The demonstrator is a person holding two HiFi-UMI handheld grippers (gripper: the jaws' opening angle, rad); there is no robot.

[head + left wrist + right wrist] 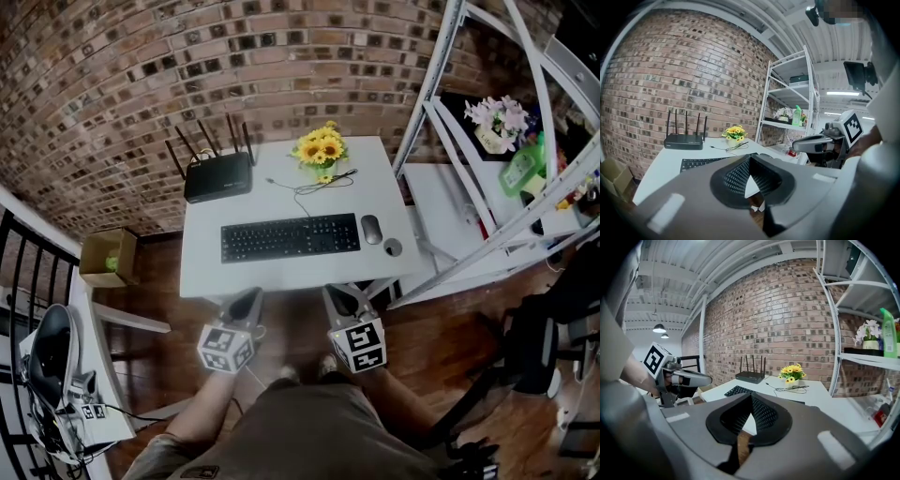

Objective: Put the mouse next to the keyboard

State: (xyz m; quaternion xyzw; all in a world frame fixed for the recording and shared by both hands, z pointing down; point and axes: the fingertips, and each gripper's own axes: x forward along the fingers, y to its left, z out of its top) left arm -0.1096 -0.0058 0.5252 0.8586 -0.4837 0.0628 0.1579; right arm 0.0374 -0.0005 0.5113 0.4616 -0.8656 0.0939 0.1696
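Both grippers hang low in the head view, just below the near edge of the white table [202,272] and touching nothing. The right gripper [343,298], at lower centre-right, has its jaws pressed together with nothing between them; its own view shows the tips of the right gripper [751,395] meeting in front of the tabletop. The left gripper [246,303], at lower centre-left, looks the same, and in its own view the left gripper [750,157] is closed on empty air. The mouse [371,229] lies on the table above and slightly right of the right gripper, well apart from it, just beside the right end of the black keyboard [291,236]. A small dark round object [393,247] sits just below and right of the mouse. Further up the frame stand a black router [217,176] and a pot of yellow flowers [321,147].
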